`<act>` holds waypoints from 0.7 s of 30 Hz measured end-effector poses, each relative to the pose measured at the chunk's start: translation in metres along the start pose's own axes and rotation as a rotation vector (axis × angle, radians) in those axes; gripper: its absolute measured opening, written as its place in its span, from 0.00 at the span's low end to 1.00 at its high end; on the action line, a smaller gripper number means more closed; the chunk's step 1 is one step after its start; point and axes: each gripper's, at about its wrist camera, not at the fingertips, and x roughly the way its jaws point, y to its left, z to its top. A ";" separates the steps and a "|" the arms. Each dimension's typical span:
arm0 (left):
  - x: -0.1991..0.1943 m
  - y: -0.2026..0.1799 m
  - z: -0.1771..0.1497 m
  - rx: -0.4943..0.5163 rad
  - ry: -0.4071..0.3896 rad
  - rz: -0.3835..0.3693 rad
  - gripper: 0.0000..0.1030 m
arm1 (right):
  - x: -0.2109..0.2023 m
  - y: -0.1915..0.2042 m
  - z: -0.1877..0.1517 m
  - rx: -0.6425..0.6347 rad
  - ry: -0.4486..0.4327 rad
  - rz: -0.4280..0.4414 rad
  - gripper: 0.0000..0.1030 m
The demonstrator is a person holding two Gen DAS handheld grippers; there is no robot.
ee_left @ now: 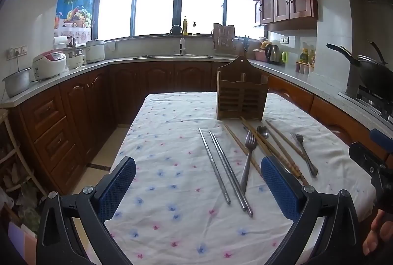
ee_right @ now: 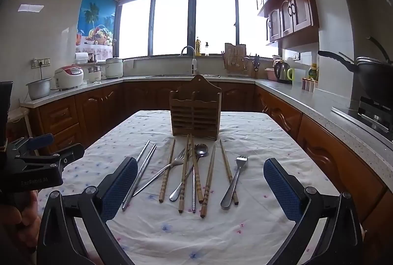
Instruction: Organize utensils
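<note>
Your utensils are all loose on the table, fanned out just in front of the slatted wooden holder [ee_right: 195, 112], which stands upright with its arched back and hanging hole. You've got smooth metal chopsticks [ee_right: 140, 174] on the left, turned-handle bamboo chopsticks [ee_right: 183, 176] in the middle, a shiny spoon [ee_right: 201, 150] and two steel forks [ee_right: 234, 179] mixed in. The cloth [ee_right: 172, 228] under them is wrinkled white cotton with small pink and blue flowers. Your left gripper [ee_left: 197, 189] and right gripper [ee_right: 200, 189] both hang spread wide with nothing between the blue textured pads. The black tool body at the left edge of the right view carries faint lettering, too blurred to read properly.
</note>
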 end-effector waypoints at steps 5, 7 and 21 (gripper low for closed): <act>0.000 0.001 0.001 0.001 -0.003 0.000 0.99 | -0.002 0.001 0.001 0.000 -0.005 0.002 1.00; 0.000 0.001 0.001 0.001 -0.003 -0.002 0.99 | -0.002 0.001 0.002 -0.001 -0.008 0.002 1.00; 0.000 0.001 0.002 0.000 -0.002 -0.002 0.99 | -0.003 0.003 0.005 -0.016 -0.018 0.012 1.00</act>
